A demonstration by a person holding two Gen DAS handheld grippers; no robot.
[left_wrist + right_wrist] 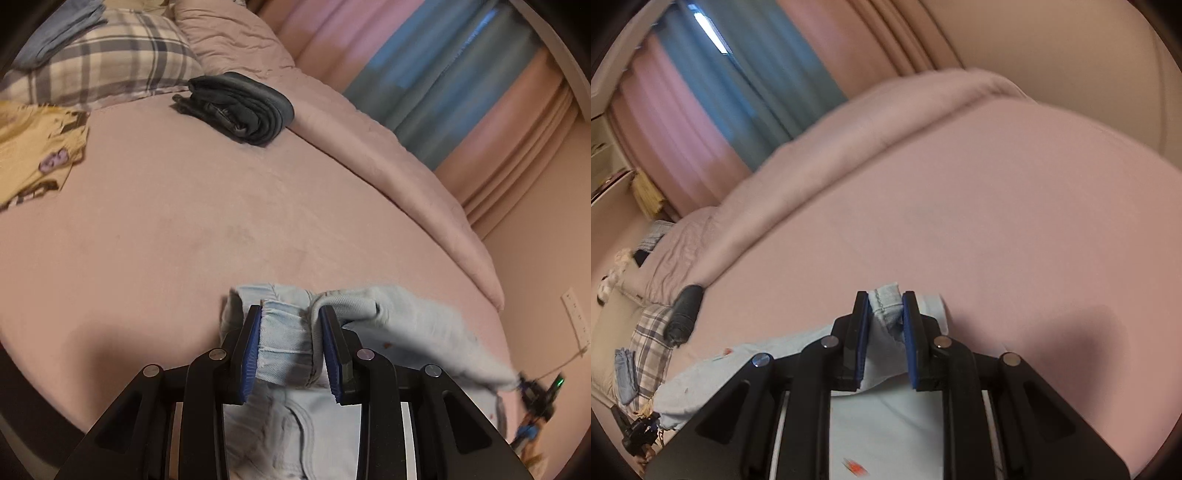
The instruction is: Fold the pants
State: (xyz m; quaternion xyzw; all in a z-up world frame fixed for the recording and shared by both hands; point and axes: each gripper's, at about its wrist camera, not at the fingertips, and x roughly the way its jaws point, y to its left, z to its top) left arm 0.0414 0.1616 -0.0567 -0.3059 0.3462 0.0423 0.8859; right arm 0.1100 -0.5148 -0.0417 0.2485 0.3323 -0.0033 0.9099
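Pants [291,328] of pale blue denim hang between our two grippers at the near edge of a pink bed [184,221]. Our left gripper [290,345] pinches the gathered elastic waistband; our right gripper [885,338] pinches a stitched hem further along. We find no readable writing or brand anywhere. Far on the bed sit a folded dark garment [240,107], a plaid pillow [110,59] and a yellow printed cloth [33,155] at left.
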